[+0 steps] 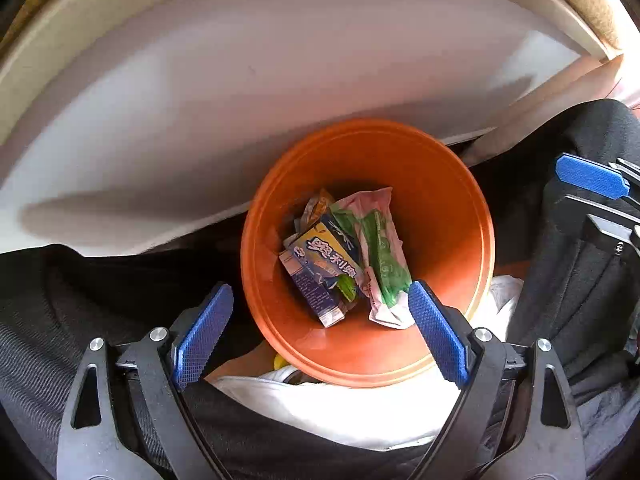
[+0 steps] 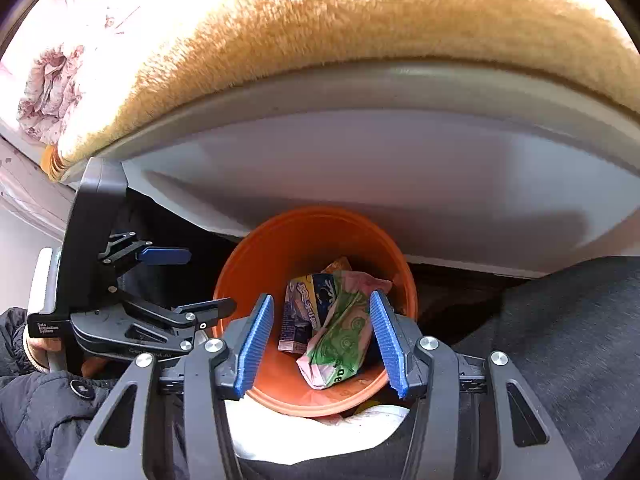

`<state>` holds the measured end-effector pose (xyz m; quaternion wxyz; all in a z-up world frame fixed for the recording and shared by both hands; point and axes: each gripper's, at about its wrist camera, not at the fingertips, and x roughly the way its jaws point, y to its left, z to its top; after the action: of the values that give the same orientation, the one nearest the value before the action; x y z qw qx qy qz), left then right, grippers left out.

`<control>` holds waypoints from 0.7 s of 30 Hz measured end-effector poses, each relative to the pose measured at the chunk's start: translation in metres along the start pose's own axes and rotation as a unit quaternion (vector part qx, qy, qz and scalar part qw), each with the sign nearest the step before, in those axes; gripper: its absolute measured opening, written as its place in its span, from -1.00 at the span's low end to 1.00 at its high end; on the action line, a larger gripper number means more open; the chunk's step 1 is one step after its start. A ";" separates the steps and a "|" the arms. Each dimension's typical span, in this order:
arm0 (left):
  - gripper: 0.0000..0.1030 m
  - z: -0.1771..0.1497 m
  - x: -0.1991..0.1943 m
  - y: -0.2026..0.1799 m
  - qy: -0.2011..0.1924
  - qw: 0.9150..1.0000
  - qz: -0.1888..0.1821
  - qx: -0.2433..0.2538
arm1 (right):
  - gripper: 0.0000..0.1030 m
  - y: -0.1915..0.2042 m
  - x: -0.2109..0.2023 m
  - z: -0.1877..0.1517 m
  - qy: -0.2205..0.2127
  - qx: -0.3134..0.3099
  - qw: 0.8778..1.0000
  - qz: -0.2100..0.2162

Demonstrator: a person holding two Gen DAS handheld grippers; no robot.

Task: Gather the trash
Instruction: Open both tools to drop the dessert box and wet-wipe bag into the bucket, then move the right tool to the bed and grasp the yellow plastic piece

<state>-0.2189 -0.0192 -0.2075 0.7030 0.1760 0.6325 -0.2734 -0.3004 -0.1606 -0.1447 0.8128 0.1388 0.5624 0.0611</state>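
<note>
An orange bin [image 1: 452, 216] stands below a white panel, between the person's dark-clothed legs. In it lie a blue and yellow carton [image 1: 320, 268], a green and pink wrapper [image 1: 380, 252] and an orange packet [image 1: 320, 202]. My left gripper [image 1: 320, 336] is open and empty above the bin's near rim. In the right wrist view the same bin [image 2: 280, 248] holds the carton [image 2: 306, 308] and the wrapper [image 2: 340, 344]. My right gripper [image 2: 324, 344] is open and empty over the bin's near rim. The left gripper [image 2: 180, 280] shows at the left there, its blue pad [image 2: 164, 256] apart from the other finger.
A white panel [image 1: 240, 100] with a tan furry cushion [image 2: 360, 24] on top rises behind the bin. White cloth [image 1: 340, 408] lies under the bin's near rim. The right gripper's blue pad [image 1: 588, 176] shows at the right edge of the left wrist view.
</note>
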 end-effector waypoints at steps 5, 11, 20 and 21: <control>0.69 -0.006 -0.027 -0.001 -0.033 0.999 0.011 0.013 | 0.14 0.006 -0.020 -0.002 -0.019 -0.019 1.000 0.002; 0.69 -0.007 -0.073 -0.005 -0.095 0.993 0.051 0.055 | 0.36 0.017 -0.066 0.010 -0.075 -0.043 0.996 -0.001; 0.69 0.012 -0.150 0.022 -0.180 0.983 0.028 0.025 | 0.53 0.009 -0.121 0.059 -0.166 -0.047 0.985 -0.017; 0.69 0.016 -0.159 0.026 -0.192 0.981 0.027 0.019 | 0.56 0.007 -0.123 0.066 -0.173 -0.046 0.984 -0.019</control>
<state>-0.1983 0.0179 -0.0513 0.8149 0.1509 0.4757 -0.2948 -0.2829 -0.1952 -0.0103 0.9046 0.0989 0.4120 0.0468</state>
